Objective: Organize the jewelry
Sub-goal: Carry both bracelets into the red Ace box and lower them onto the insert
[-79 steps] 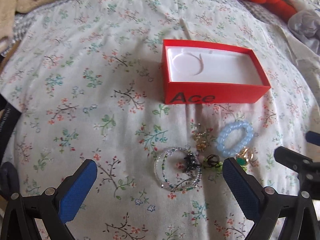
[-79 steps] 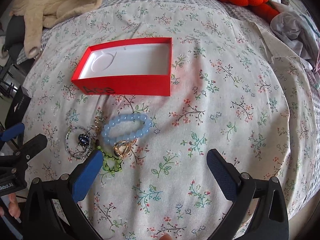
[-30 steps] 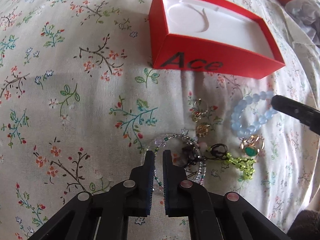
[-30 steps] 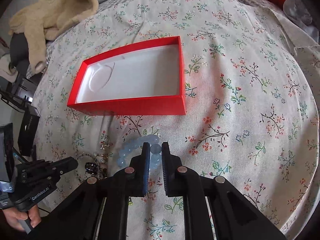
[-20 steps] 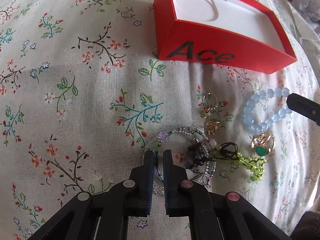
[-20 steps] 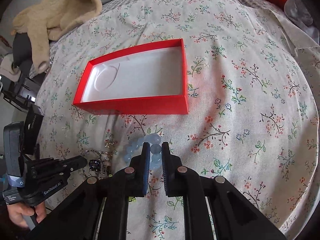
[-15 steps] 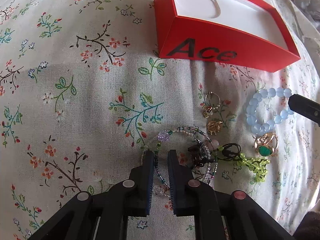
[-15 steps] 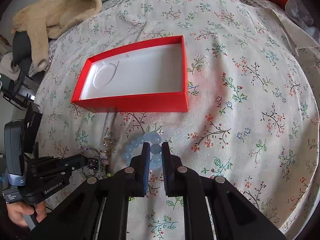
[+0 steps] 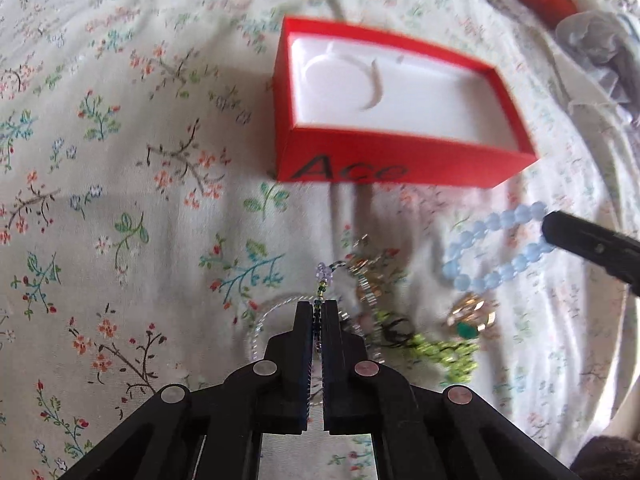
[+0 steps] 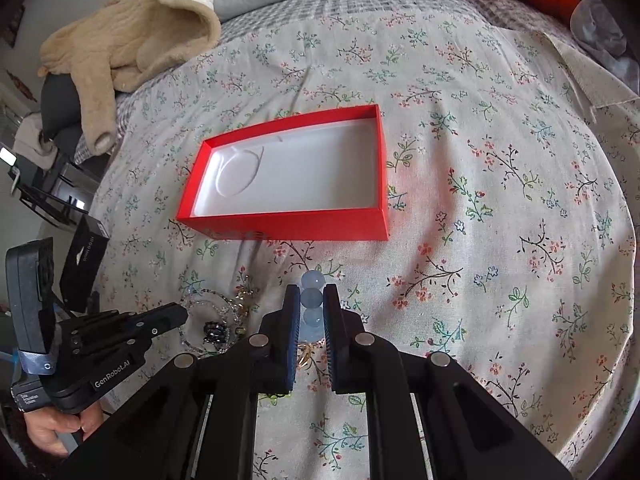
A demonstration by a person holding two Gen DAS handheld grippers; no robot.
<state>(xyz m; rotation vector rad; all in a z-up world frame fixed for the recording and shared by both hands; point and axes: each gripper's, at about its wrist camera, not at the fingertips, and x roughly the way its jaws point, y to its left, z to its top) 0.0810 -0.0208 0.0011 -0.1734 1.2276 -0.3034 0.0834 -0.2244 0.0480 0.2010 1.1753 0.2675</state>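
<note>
Both tongs are clamped on jewelry. Left gripper: its jaws have just been closing, and they now pinch the thin strand of the clear wire bracelet, whose lilac bead pokes out just past the tips. Right gripper: its jaws are closed on the blue bead bracelet, with three pale beads showing between the pads in the right wrist view.

Layout, largest item first:

1. Bed cover: floral cloth that carries everything.
2. Red box: lidless, white lining, set near the middle of the cover. Its inside is empty.
3. Blue bead bracelet: just off the near long side of the box, toward its right end in the left wrist view.
4. Clear wire bracelet: nearer than the box front, left of the blue one.
5. Green bead strand: lying on the cover beside the wire bracelet.
6. Gold ring with a green stone: just below the blue bracelet.
7. Small gold earrings: between the wire bracelet and the box.

Progress: nothing is in the box yet. Two pieces are gripped, probably for transfer into it. The green strand, the ring and the earrings lie untouched and remain to be moved.
</note>
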